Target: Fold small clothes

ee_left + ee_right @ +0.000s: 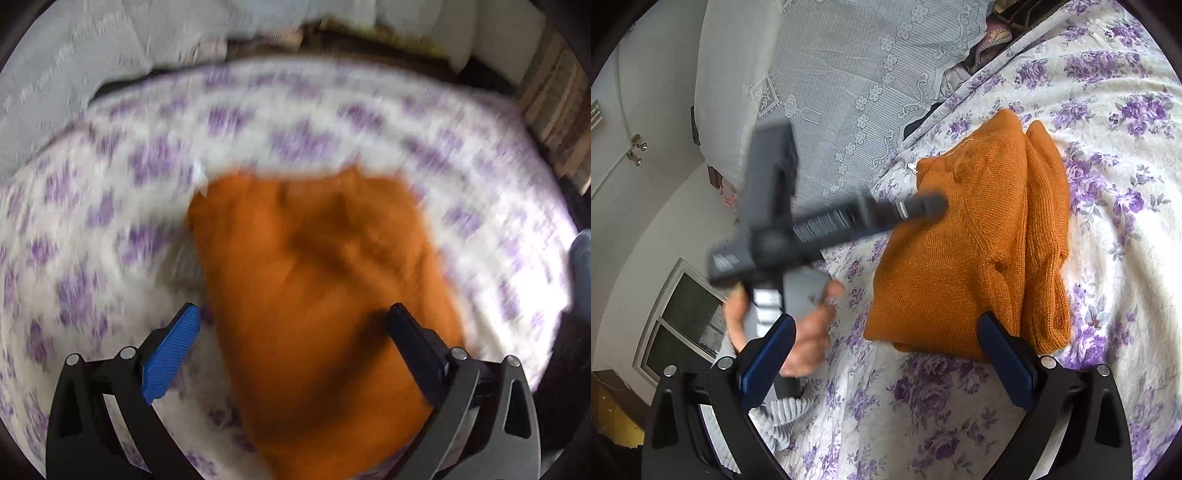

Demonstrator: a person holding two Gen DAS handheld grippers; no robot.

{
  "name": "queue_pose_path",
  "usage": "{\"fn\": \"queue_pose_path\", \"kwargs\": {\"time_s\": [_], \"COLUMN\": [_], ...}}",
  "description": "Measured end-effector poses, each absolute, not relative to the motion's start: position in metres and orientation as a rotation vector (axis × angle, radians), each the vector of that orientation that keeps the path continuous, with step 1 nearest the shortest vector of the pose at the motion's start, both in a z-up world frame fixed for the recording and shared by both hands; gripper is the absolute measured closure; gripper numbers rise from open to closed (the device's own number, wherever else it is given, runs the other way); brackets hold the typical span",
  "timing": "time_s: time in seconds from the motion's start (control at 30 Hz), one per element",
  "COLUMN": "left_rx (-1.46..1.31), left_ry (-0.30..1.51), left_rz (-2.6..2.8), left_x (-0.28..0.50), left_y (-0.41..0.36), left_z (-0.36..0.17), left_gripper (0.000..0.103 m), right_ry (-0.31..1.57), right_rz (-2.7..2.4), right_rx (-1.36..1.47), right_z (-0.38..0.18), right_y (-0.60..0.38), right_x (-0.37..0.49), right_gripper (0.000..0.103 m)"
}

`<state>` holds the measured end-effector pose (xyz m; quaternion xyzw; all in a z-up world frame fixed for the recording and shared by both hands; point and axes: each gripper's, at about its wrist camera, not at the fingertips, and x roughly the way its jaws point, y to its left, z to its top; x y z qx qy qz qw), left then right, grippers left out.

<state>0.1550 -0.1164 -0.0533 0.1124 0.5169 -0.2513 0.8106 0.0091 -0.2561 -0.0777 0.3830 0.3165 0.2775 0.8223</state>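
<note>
An orange knit sweater [979, 236] lies folded in a thick bundle on the bed's purple-flowered sheet [1108, 110]. It also shows in the blurred left wrist view [314, 277]. My left gripper [295, 321] is open and empty, its fingers straddling the near part of the sweater from above. The left gripper's body [820, 225] shows blurred in the right wrist view, held in a hand, its tip over the sweater's left edge. My right gripper [886, 332] is open and empty, just above the sweater's near edge.
A grey lace-patterned cover [849, 74] hangs at the bed's far side. Crumpled clothes [990, 40] lie in the gap behind the bed. A white door [613, 147] and a window [683, 317] are to the left. The flowered sheet [110, 221] spreads all around the sweater.
</note>
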Motion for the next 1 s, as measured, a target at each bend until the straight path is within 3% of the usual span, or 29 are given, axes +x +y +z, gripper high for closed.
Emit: {"fn": "queue_pose_path", "kwargs": {"time_s": [0.17,0.5,1.0], "left_rx": [0.041,-0.183,-0.300], "left_ry": [1.178,1.144,1.127], "left_rz": [-0.578,-0.637,-0.672], "left_x": [0.163,0.121,0.129], "left_y": [-0.098,-0.050,-0.058], "left_z": [-0.069,-0.078,-0.083], "left_gripper": [0.004,0.005,0.005], "right_ry": [0.674,0.675,0.709], "right_rz": [0.592,0.596,0.597], "right_rx": [0.813,0.818,0.915], "right_z": [-0.076,-0.078,-0.063], "right_y": [-0.255,-0.258,-0.277], "right_x": [0.009,0.013,0.005], "right_gripper": [0.003,0.003,0.003]}}
